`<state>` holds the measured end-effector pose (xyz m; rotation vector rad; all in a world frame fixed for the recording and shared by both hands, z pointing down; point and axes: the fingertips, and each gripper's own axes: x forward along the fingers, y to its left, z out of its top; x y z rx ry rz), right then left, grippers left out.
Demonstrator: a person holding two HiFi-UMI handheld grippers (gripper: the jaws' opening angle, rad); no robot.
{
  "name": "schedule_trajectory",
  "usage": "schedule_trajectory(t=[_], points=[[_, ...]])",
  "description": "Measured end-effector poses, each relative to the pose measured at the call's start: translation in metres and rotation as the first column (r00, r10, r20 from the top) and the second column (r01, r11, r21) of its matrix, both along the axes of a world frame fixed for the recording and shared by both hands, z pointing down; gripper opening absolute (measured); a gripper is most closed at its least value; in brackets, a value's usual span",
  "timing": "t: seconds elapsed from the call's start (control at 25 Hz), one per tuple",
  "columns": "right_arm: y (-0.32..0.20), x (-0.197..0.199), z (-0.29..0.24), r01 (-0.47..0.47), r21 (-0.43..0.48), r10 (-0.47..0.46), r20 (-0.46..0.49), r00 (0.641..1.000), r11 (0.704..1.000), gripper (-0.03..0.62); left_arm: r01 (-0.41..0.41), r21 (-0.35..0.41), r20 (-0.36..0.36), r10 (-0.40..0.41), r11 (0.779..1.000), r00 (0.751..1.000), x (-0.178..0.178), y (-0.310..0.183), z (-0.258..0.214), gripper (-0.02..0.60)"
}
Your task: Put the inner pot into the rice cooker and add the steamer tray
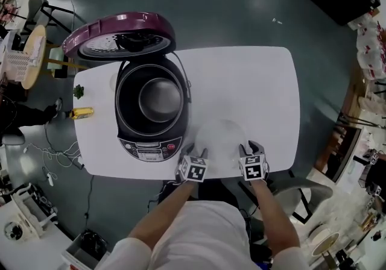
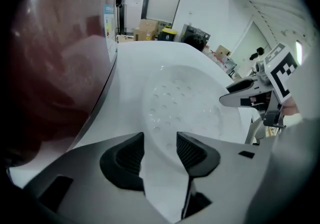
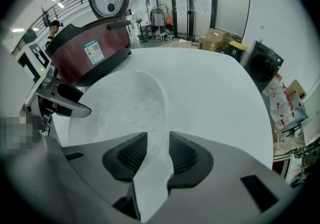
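The tray point(image 1: 222, 139) is lying on the desk point(image 1: 259, 76) just right of the cooker point(image 1: 129, 136), pot point(image 1: 160, 99) already sitting inside, while the left tongs point(image 1: 195, 152) and right tongs point(image 1: 252, 147) are straddling its near rim, jaws apart, seemingly not yet pinching, the left ones nearer the cooker.

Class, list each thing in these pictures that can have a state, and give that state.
Rice cooker lid: open, tipped back.
Inner pot: seated in the cooker, empty.
Steamer tray: on the table, not in the cooker.
Left gripper: open, jaws astride the tray's rim.
Right gripper: open, jaws astride the tray's rim.
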<state>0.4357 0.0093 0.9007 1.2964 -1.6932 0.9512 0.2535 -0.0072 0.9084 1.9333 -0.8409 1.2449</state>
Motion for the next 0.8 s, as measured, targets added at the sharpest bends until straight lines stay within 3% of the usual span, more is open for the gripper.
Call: schedule_trajectory(t=[0.08,0.12,0.8], points=[[-0.002,-0.001,0.001,0.003,-0.004,-0.003,0.001,1.000,1.000,0.117,-0.001,-0.009,0.002,0.001,1.000,1.000,-0.002,-0.001,0.003,0.144],[-0.004,-0.001,0.000,-0.002,-0.005,0.002,0.004,1.000,1.000,0.110,-0.001,-0.010,-0.003,0.001,1.000,1.000,-0.001,-0.001,0.003,0.133],[-0.012,0.018,-0.083,-0.053,0.126,0.055,-0.006,0.998,0.991,0.091,-0.044,0.069,-0.092,0.051,0.997,0.995,0.015,-0.007,-0.071,0.135]])
